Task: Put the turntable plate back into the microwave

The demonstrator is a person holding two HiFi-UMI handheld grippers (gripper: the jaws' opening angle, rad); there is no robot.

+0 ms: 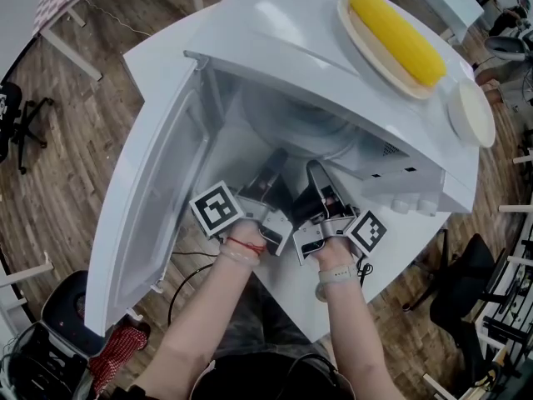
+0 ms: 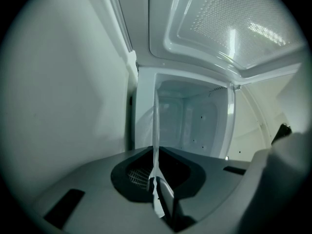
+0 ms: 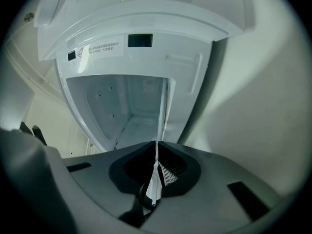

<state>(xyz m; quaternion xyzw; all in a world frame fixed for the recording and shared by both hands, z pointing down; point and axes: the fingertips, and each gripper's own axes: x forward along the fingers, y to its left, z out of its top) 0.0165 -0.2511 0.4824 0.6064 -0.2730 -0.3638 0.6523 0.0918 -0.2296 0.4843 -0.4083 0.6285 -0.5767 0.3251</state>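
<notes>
A: Where are we holding the turntable plate (image 1: 304, 132)?

B: We are carrying it at the mouth of the microwave (image 1: 275, 23), partly inside. The left gripper (image 2: 157, 182) and the right gripper (image 3: 155, 167) are each clamping its near rim, with the jaws closed on the thin glass (it is showing only as a pale line running away from each camera).

A: How are we judging the way to seat it well?

B: We are thinking both sides need to go in at an even pace, with the glass level and clear of the open door (image 1: 150, 207) on the left. Then we should be lowering it flat onto the middle of the cavity (image 2: 195, 121) floor before letting go. Glass pinched at one rim is likely to sag or slip, so a slow, matched motion is looking safest.

A: What are the containers holding?

B: The cavity is looking bare apart from our plate. On the microwave's top, near its right edge, a tan dish (image 1: 366, 36) is carrying a cob of corn (image 1: 398, 36). A white dish (image 1: 470, 111) beside it is looking empty. The microwave is standing on a white tabletop (image 1: 291, 294).
</notes>
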